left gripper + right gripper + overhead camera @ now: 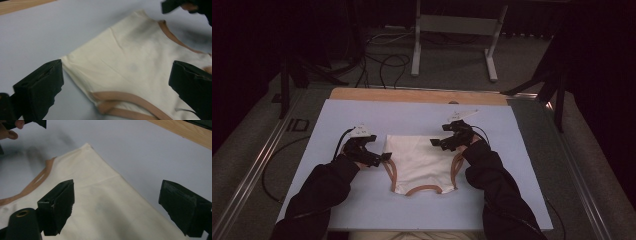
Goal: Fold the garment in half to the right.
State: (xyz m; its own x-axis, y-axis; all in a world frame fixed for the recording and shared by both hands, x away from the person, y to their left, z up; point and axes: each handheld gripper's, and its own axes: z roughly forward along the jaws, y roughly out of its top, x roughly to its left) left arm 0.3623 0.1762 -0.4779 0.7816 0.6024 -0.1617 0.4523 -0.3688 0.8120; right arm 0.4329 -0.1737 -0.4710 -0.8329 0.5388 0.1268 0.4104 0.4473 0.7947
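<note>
A cream garment (419, 162) with tan trim lies flat on the pale blue mat (362, 210). My left gripper (384, 157) hovers at its left edge, jaws wide apart and holding nothing. In the left gripper view the garment (130, 62) spreads below and between the open jaws of the left gripper (116, 67). My right gripper (435, 143) is over the garment's upper right corner, also open and holding nothing. In the right gripper view the cloth (100, 202) lies under the spread jaws of the right gripper (119, 188), and the other hand (10, 130) shows at top left.
A wooden strip (417, 95) borders the mat's far edge. Bare mat surrounds the garment on all sides. Beyond the table stand a white metal frame (452, 25) and loose cables (387, 62) on the floor. A metal rail (257, 160) runs along the left side.
</note>
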